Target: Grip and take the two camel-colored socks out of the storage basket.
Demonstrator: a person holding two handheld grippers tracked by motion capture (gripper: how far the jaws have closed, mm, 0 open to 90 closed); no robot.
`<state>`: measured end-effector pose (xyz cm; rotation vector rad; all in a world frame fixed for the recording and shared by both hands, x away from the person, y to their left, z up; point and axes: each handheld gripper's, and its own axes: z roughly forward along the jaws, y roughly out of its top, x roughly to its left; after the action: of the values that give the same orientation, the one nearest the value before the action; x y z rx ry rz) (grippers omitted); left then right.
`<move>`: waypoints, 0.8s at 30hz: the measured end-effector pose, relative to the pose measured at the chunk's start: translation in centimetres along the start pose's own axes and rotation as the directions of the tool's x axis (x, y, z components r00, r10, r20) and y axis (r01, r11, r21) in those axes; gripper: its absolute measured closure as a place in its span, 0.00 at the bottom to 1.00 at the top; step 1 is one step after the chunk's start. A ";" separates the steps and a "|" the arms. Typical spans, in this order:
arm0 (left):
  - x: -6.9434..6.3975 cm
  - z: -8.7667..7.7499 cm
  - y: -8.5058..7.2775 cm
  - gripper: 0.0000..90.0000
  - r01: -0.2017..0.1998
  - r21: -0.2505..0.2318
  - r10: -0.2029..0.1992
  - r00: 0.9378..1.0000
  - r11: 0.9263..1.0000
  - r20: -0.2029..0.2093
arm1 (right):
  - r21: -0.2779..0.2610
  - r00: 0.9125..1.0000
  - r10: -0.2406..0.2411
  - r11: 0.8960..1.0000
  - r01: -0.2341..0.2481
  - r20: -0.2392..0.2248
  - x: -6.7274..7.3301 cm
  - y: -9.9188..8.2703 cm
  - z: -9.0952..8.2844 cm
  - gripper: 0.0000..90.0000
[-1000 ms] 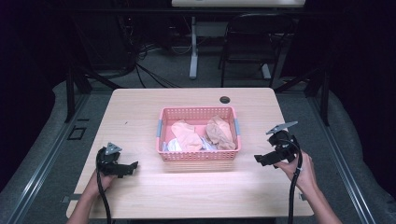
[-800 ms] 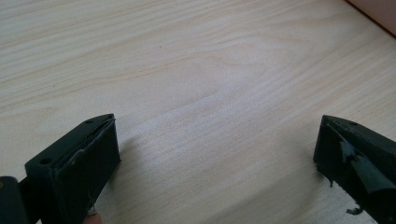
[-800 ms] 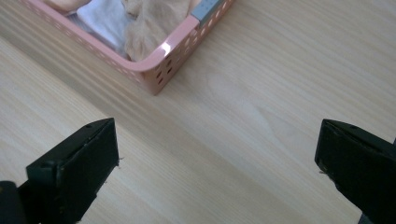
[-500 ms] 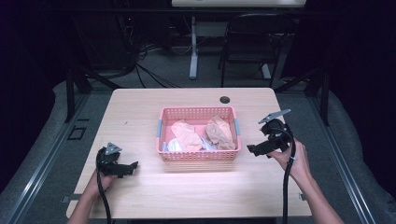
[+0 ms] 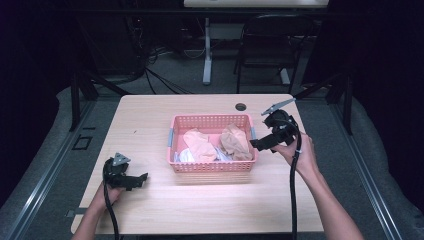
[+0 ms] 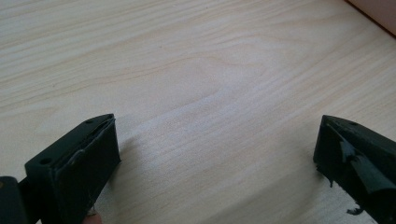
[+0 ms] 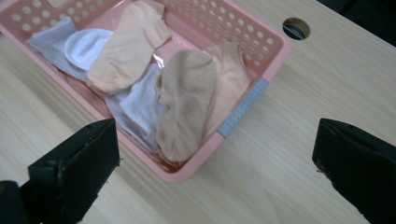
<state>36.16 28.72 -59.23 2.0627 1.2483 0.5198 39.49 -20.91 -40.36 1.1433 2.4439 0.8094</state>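
The right gripper (image 5: 257, 143) has moved from the table's edge to the pink perforated plastic basket (image 5: 210, 166), jaws wide apart, likely about to pick a sock. The soft tan knit sock (image 7: 187, 100) lies crumpled inside, over white ones. The left gripper (image 5: 142, 178) rests open on the pale wood table (image 5: 150, 115).

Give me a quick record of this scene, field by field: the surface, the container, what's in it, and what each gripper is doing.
surface: light wooden table with a round cable hole
container: pink perforated basket, mid-table
contents: tan socks, peach socks and white socks, loosely piled
right gripper: open, empty, raised at the basket's right end, pointing toward the socks
left gripper: open, empty, low over bare table, left of and nearer the person than the basket
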 end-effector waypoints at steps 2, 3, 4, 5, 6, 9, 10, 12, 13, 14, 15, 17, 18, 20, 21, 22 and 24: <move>0.0 0.0 0.0 0.00 0.001 0.000 -0.001 1.000 1.000 0.000 | -0.005 1.000 -0.004 1.000 0.004 -0.001 0.2 0.7 0.3 0.01; 0.0 0.0 0.0 0.00 0.000 0.000 0.000 1.000 1.000 0.000 | -0.008 1.000 -0.007 1.000 0.007 -0.010 0.3 1.0 0.5 0.01; 0.0 0.0 0.0 0.00 0.000 0.000 0.000 1.000 1.000 0.000 | -0.007 1.000 -0.009 1.000 0.009 -0.009 0.4 1.2 0.6 0.01; 0.0 0.0 0.0 0.00 0.000 0.000 0.000 1.000 1.000 0.000 | -0.010 1.000 -0.013 1.000 0.013 -0.012 0.5 1.5 0.8 0.01; 0.0 0.0 0.0 0.00 0.001 0.000 -0.001 1.000 1.000 0.000 | -0.010 1.000 -0.012 1.000 0.012 -0.019 0.6 1.7 1.0 0.02; 0.0 0.0 0.0 0.00 0.000 0.000 0.000 1.000 1.000 0.000 | -0.004 0.999 -0.021 1.000 0.021 -0.028 0.9 2.2 1.7 0.03; 0.0 0.0 0.0 0.00 0.001 0.000 -0.001 1.000 1.000 0.000 | 0.008 0.999 -0.024 1.000 0.025 -0.033 1.0 2.4 1.9 0.03; 0.0 0.0 0.0 0.00 0.000 0.000 0.000 1.000 1.000 0.000 | 0.016 0.999 -0.022 1.000 0.023 -0.042 1.3 2.6 2.6 0.03; 0.0 0.0 0.0 0.00 0.000 0.000 0.000 1.000 1.000 0.000 | 0.020 0.999 -0.023 1.000 0.024 -0.047 1.3 2.7 2.9 0.03; 0.0 0.0 0.0 0.00 0.000 0.000 0.000 1.000 1.000 0.000 | 0.028 0.998 -0.025 0.999 0.026 -0.054 1.4 2.7 3.2 0.03; 0.0 0.0 0.0 0.00 0.000 0.000 0.000 1.000 1.000 0.000 | 0.032 0.998 -0.025 0.999 0.027 -0.061 1.6 2.8 3.6 0.03; 0.0 0.0 0.0 0.00 0.001 0.000 -0.001 1.000 1.000 0.000 | 0.043 0.997 -0.026 0.999 0.029 -0.074 1.7 2.9 4.3 0.03; 0.0 0.0 0.0 0.00 0.001 -0.001 -0.001 1.000 1.000 0.000 | 0.050 0.997 -0.024 0.998 0.028 -0.080 1.8 2.9 4.6 0.03; 0.0 0.0 0.0 0.00 0.000 0.000 0.000 1.000 1.000 0.000 | 0.064 0.996 -0.023 0.998 0.028 -0.085 1.8 2.9 5.2 0.04; 0.0 0.0 0.0 0.00 0.000 0.000 0.000 1.000 1.000 0.000 | 0.081 0.995 -0.019 0.996 0.026 -0.093 1.9 2.9 5.6 0.04; 0.0 0.0 0.0 0.00 0.000 0.000 0.000 1.000 1.000 0.000 | 0.087 0.995 -0.022 0.996 0.031 -0.095 1.9 2.8 5.9 0.04; 0.0 0.0 0.0 0.00 0.001 0.000 -0.001 1.000 1.000 0.000 | 0.103 0.995 -0.023 0.994 0.033 -0.101 2.1 2.7 6.7 0.06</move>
<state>36.15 28.71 -59.24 2.0619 1.2486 0.5196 43.15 -15.48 -44.02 1.1275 2.6059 0.7556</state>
